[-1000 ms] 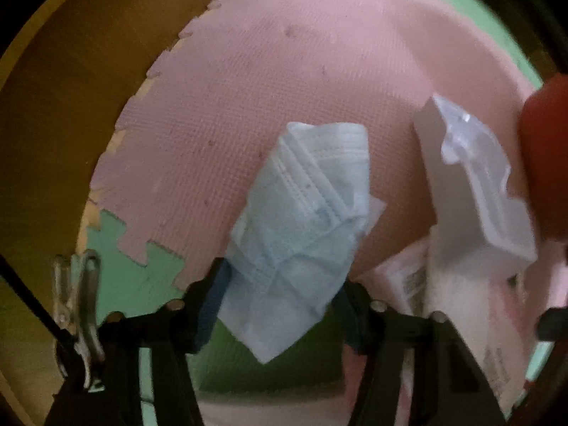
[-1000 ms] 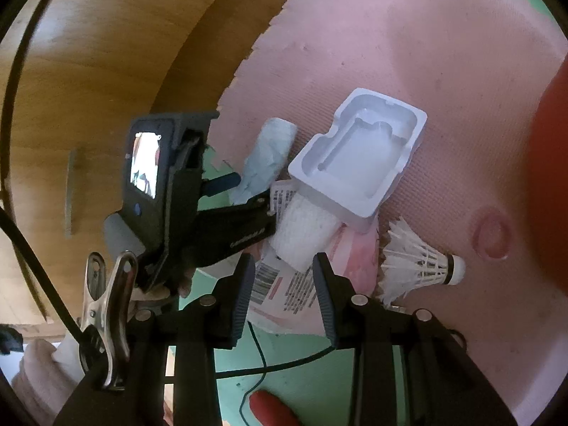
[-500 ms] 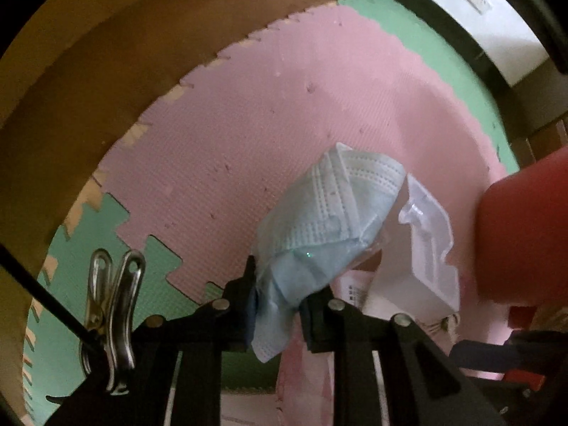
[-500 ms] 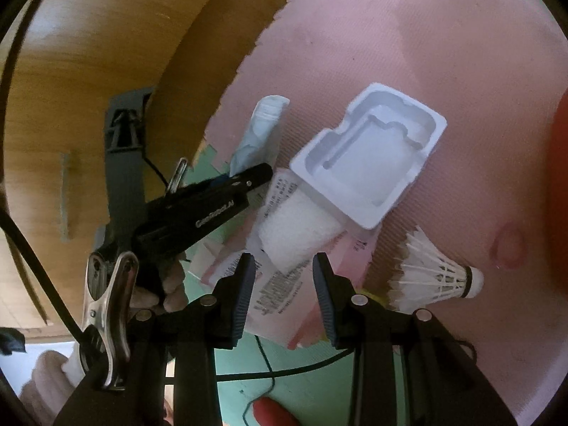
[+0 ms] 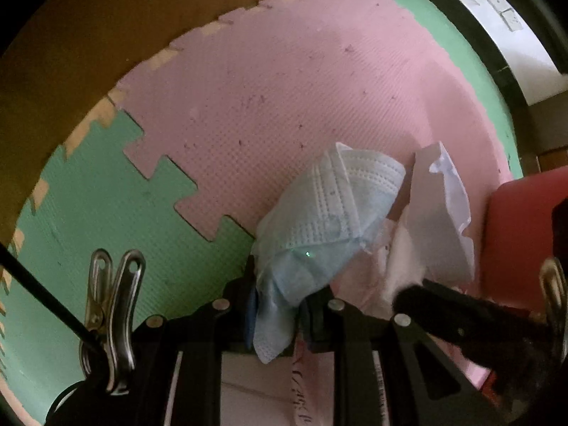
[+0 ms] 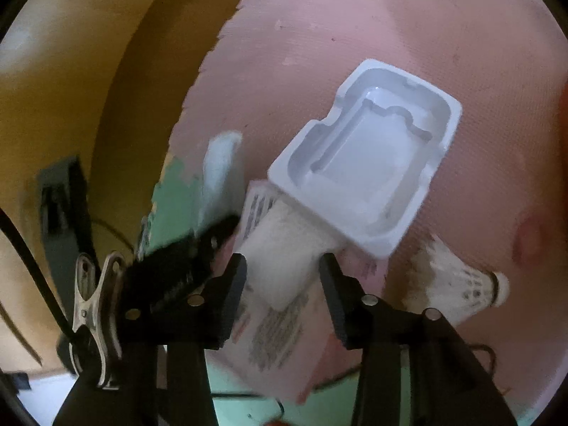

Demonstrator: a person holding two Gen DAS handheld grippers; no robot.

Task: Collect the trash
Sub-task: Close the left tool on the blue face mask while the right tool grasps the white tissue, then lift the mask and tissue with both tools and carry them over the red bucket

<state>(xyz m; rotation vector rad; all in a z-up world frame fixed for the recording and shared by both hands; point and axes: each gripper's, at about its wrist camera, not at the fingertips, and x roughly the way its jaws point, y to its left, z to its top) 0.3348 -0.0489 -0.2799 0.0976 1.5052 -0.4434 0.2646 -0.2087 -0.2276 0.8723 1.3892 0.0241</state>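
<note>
My left gripper (image 5: 278, 305) is shut on a crumpled light-blue face mask (image 5: 319, 220), pinched at its lower end over the pink and green foam mats. In the right wrist view the mask (image 6: 220, 174) and left gripper (image 6: 198, 248) show at the left, blurred. My right gripper (image 6: 280, 284) points down at a white wad of tissue (image 6: 284, 255). Its jaws are opening with the wad between them, and the pads do not press on it. The wad lies on a printed pink packet (image 6: 277, 337). A white moulded plastic tray (image 6: 365, 167) rests against the wad's far end.
A shuttlecock (image 6: 458, 284) lies right of the right gripper. A red container (image 5: 518, 241) stands at the right edge. A wooden panel (image 6: 71, 88) borders the mats on the left. The white tray (image 5: 440, 213) sits right of the mask. A thin black cable (image 6: 248, 396) runs below the packet.
The left gripper's jaws closed on the mask, and the hand rolled and shifted with it. The right gripper came down closer to the white wad and its jaws widened.
</note>
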